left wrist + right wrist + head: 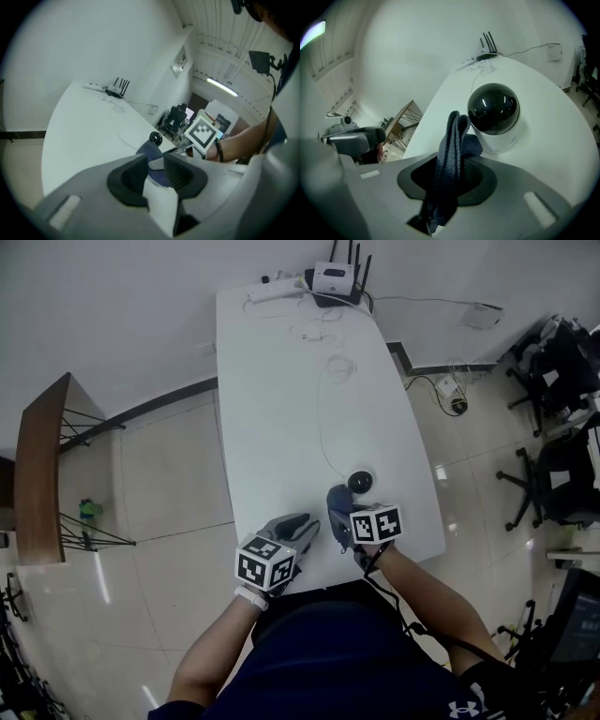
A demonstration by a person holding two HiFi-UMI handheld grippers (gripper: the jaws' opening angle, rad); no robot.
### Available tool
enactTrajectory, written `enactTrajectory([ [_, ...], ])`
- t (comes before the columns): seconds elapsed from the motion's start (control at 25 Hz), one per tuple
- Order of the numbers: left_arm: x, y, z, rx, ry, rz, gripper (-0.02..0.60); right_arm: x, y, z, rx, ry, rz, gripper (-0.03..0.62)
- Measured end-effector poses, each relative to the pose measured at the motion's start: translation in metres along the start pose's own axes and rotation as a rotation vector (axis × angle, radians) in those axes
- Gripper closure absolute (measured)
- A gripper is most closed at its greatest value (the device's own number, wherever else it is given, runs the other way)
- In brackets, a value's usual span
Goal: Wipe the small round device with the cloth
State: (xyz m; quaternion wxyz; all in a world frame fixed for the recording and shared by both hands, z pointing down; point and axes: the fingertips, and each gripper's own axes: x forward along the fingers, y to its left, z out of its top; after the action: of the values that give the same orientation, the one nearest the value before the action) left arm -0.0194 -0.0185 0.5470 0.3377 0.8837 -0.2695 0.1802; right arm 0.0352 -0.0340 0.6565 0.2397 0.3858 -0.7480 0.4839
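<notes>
Device (361,482) stands near the worktop's (272,427) near right edge, open surface beyond. Right tongs (447,176) clench the cloth (452,140) just beside it; left tongs (157,176) stand released, empty.

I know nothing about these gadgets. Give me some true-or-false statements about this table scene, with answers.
1. The right gripper pinches the dark blue-grey cloth. True.
2. The white round device with a black dome lies tipped over. False: it stands upright on the white table.
3. The left gripper holds the device. False: its jaws stand apart, away from the device.
4. A white router with black antennas sits at the table's far end. True.
</notes>
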Motion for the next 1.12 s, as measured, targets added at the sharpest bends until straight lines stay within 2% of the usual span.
enactTrajectory([
  [0.08, -0.001, 0.001, -0.004, -0.01, 0.001, 0.007, 0.476, 0.003, -0.003, -0.002, 0.03, -0.004, -0.009, 0.491],
  [0.16, 0.001, -0.001, -0.007, -0.017, 0.002, 0.005, 0.476, -0.003, -0.015, -0.012, 0.004, 0.028, -0.03, 0.491],
  [0.32, 0.002, -0.003, -0.006, -0.02, -0.005, 0.001, 0.476, -0.037, -0.056, -0.027, -0.132, 0.122, -0.085, 0.491],
  [0.48, -0.002, -0.001, -0.006, -0.042, -0.03, 0.022, 0.476, -0.067, -0.099, -0.008, -0.299, 0.218, -0.107, 0.491],
  [0.52, -0.004, 0.0, -0.007, -0.047, -0.035, 0.029, 0.476, -0.07, -0.105, 0.002, -0.382, 0.25, -0.109, 0.491],
  [0.68, -0.019, 0.006, -0.006, -0.075, -0.068, 0.07, 0.476, -0.08, -0.129, 0.042, -0.822, 0.432, -0.15, 0.491],
  [0.76, -0.029, 0.012, -0.005, -0.1, -0.098, 0.099, 0.476, -0.078, -0.132, 0.065, -0.971, 0.49, -0.144, 0.491],
  [0.88, -0.046, 0.023, -0.007, -0.155, -0.153, 0.156, 0.476, -0.061, -0.119, 0.096, -1.198, 0.574, -0.088, 0.493],
  [1.12, -0.081, 0.044, -0.016, -0.25, -0.237, 0.263, 0.476, -0.008, -0.081, 0.126, -1.83, 0.824, 0.005, 0.496],
])
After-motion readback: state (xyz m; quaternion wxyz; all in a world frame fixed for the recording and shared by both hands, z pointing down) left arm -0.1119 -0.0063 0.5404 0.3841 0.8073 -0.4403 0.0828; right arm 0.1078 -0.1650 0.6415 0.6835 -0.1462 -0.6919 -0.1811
